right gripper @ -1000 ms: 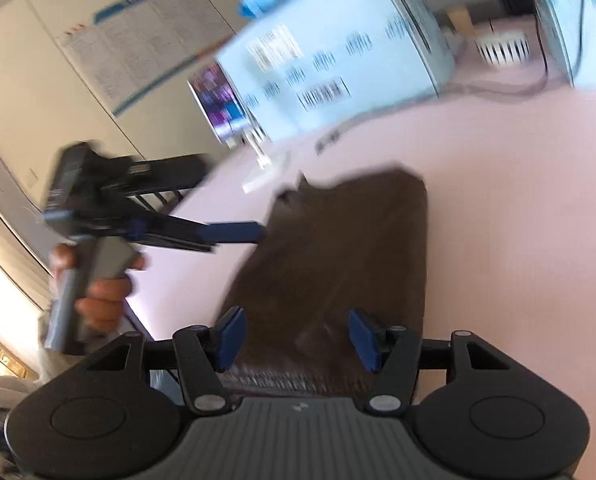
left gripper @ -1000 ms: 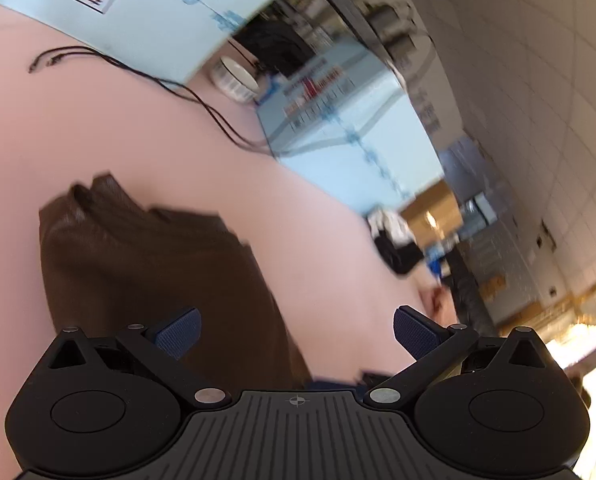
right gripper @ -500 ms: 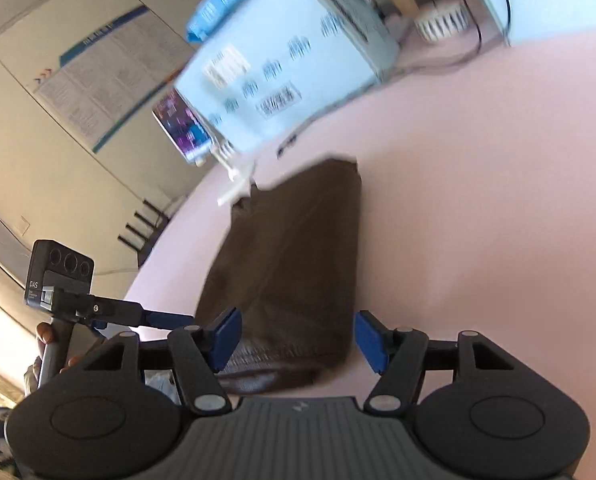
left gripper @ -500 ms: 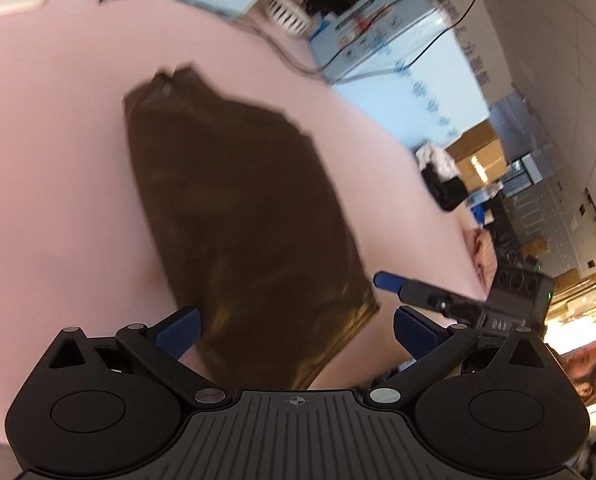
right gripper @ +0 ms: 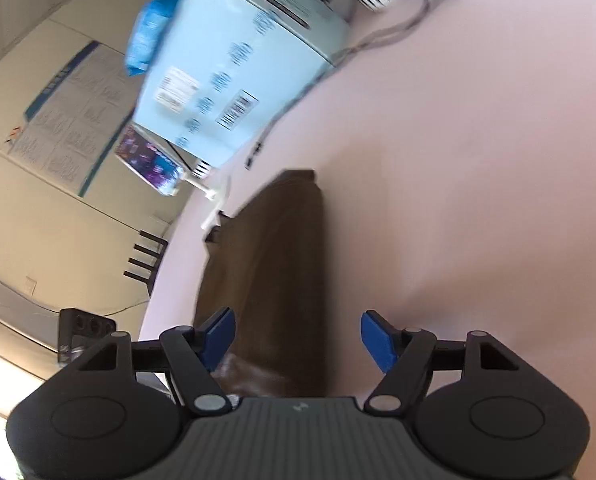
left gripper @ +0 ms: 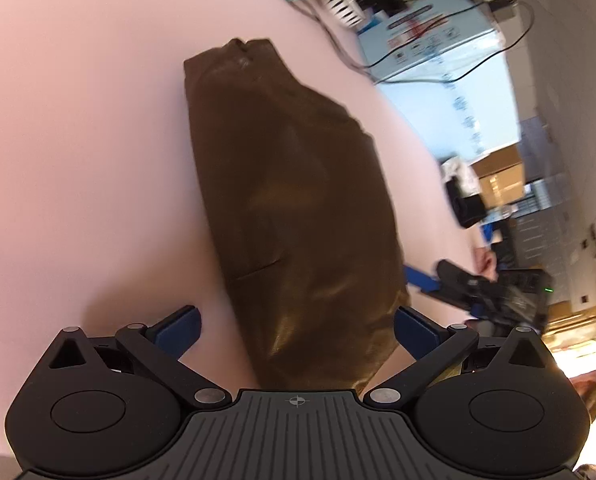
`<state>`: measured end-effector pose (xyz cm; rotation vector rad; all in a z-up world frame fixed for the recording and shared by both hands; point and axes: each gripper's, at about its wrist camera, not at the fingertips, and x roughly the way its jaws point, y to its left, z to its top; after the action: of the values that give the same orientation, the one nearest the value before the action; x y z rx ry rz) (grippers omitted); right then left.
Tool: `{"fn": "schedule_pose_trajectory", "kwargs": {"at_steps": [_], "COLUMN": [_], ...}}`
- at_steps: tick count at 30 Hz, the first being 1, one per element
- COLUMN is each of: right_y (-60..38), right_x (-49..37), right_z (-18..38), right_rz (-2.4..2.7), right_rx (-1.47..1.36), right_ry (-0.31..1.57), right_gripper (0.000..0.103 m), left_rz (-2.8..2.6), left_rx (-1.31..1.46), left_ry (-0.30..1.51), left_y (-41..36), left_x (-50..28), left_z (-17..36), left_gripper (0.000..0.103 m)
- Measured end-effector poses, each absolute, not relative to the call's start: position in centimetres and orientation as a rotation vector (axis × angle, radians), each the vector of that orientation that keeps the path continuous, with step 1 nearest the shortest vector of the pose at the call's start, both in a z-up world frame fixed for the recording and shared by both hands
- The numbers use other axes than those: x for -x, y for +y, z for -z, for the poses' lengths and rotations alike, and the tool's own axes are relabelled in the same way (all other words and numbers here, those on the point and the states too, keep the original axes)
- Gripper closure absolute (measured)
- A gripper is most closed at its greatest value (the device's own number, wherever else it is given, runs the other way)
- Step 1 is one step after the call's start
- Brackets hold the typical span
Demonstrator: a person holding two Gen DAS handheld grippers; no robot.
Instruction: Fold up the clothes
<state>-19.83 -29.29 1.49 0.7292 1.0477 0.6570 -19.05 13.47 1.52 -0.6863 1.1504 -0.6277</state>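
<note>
Brown garment (left gripper: 298, 208) lies folded into narrow strip on pink worktop (left gripper: 78, 160). Left hand-held gripper (left gripper: 296, 322) released, jaws wide, straddling near end. Right hand-held gripper (right gripper: 296, 338) opening, nothing pinched. Crosswise fold likely remains.

Black hand-held gripper (left gripper: 296, 326), blue pads (left gripper: 178, 326), silver screws

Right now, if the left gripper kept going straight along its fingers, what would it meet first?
Probably the folded brown garment on the pink table: it lies between the open left gripper fingers, dead ahead. Depth is hard to judge.
</note>
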Motion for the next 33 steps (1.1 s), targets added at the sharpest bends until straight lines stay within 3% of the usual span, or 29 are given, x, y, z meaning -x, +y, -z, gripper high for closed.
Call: {"fn": "schedule_pose_trajectory", "kwargs": {"at_steps": [8, 13, 20, 23, 24, 25, 30, 32, 33], "right_y": [-25.3, -23.2, -21.7, -21.7, -22.0, -22.2, -22.4, -22.5, -22.5], "right_x": [15.2, 15.0, 15.1, 15.3, 15.3, 15.2, 15.7, 16.0, 16.2], "right_z": [0.0, -0.6, -0.8, -0.7, -0.4, -0.1, 0.4, 0.5, 0.4], "right_rz": [-0.788, -0.817, -0.822, -0.791, -0.75, -0.737, -0.718, -0.712, -0.711], "right_rx": [-0.778, -0.732, -0.666, -0.647, -0.657, -0.674, -0.736, -0.763, -0.769], "right_ry": [1.095, 1.072, 1.029, 1.014, 1.016, 1.019, 1.007, 1.0, 0.991], "right_gripper": [0.026, 0.0, 0.0, 0.022, 0.04, 0.046, 0.057, 0.062, 0.064], "left_rz": [0.784, 0.851, 0.897, 0.89, 0.884, 0.875, 0.815, 0.767, 0.735], "left_rx": [0.732, 0.696, 0.668, 0.661, 0.66, 0.658, 0.65, 0.637, 0.634], "left_ry": [1.145, 1.15, 1.13, 1.099, 1.086, 1.068, 1.009, 1.005, 1.006], "left_y": [12.5, 11.5, 9.9, 9.5, 9.4, 9.4, 9.0, 8.9, 9.0], "left_x": [16.8, 15.7, 14.8, 15.1, 15.3, 15.6, 16.4, 16.7, 16.8], "left_z": [0.1, 0.3, 0.0, -0.1, -0.2, -0.2, -0.5, -0.8, -0.9], "left_gripper": [0.0, 0.0, 0.0, 0.0, 0.001, 0.001, 0.002, 0.01, 0.024]}}
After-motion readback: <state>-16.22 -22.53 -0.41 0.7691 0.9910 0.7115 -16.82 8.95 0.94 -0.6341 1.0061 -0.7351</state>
